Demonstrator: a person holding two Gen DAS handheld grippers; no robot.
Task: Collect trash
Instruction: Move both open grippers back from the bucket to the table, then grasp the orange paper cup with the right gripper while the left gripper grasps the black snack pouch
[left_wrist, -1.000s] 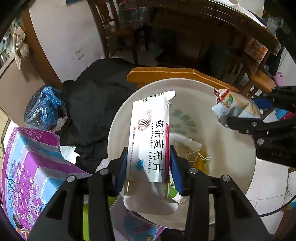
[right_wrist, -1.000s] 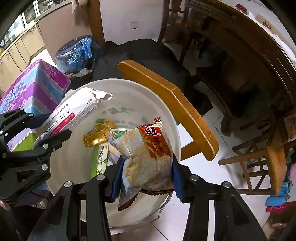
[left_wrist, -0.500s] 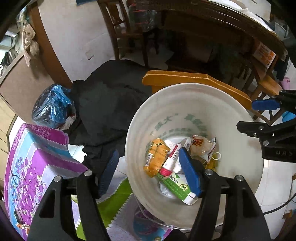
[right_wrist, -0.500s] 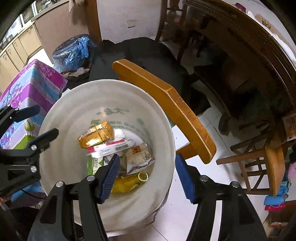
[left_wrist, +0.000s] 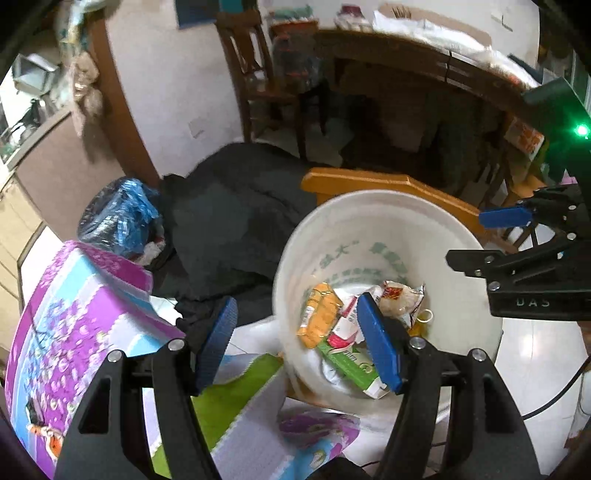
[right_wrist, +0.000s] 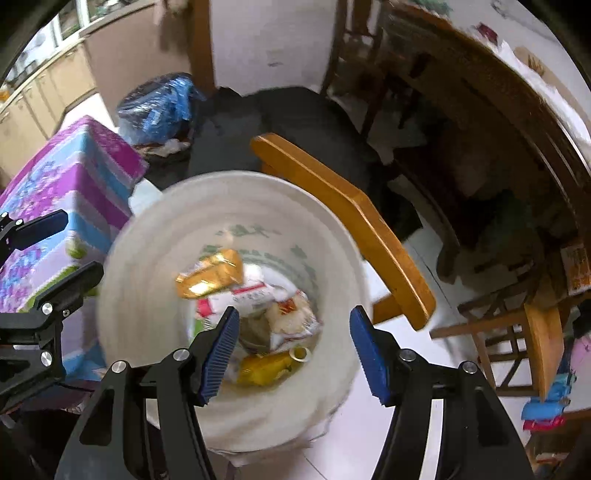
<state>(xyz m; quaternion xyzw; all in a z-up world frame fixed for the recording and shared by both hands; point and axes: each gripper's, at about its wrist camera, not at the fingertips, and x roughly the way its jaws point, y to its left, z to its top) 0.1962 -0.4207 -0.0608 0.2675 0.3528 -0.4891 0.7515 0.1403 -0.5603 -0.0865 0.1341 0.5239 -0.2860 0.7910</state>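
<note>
A white plastic bucket (left_wrist: 461, 236) (right_wrist: 147, 229) stands on the floor below both grippers. Inside it lie an orange packet (left_wrist: 317, 314) (right_wrist: 210, 273), a white and red pill box (left_wrist: 345, 325) (right_wrist: 251, 295), a rice-cracker snack bag (left_wrist: 400, 299) (right_wrist: 291, 321), a green carton (left_wrist: 351, 365) and a yellow packet (right_wrist: 266, 365). My left gripper (left_wrist: 297, 343) (right_wrist: 55, 254) hangs open over the bucket's left rim, holding nothing. My right gripper (right_wrist: 295, 354) (left_wrist: 491, 236) is open above the bucket's near side, also holding nothing.
A purple patterned box (left_wrist: 74, 314) (right_wrist: 66, 177) sits left of the bucket. Behind it lie a blue plastic bag (left_wrist: 118, 218) and a black cloth (left_wrist: 229, 214). A wooden chair back (right_wrist: 351, 221) touches the bucket's far right, with a wooden table (right_wrist: 517, 110) beyond. White floor tiles (left_wrist: 535, 362) show at right.
Both grippers opened: the pill box left my left one and the snack bag left my right one, and both now lie in the bucket. Both grippers rose and drew back a little.
</note>
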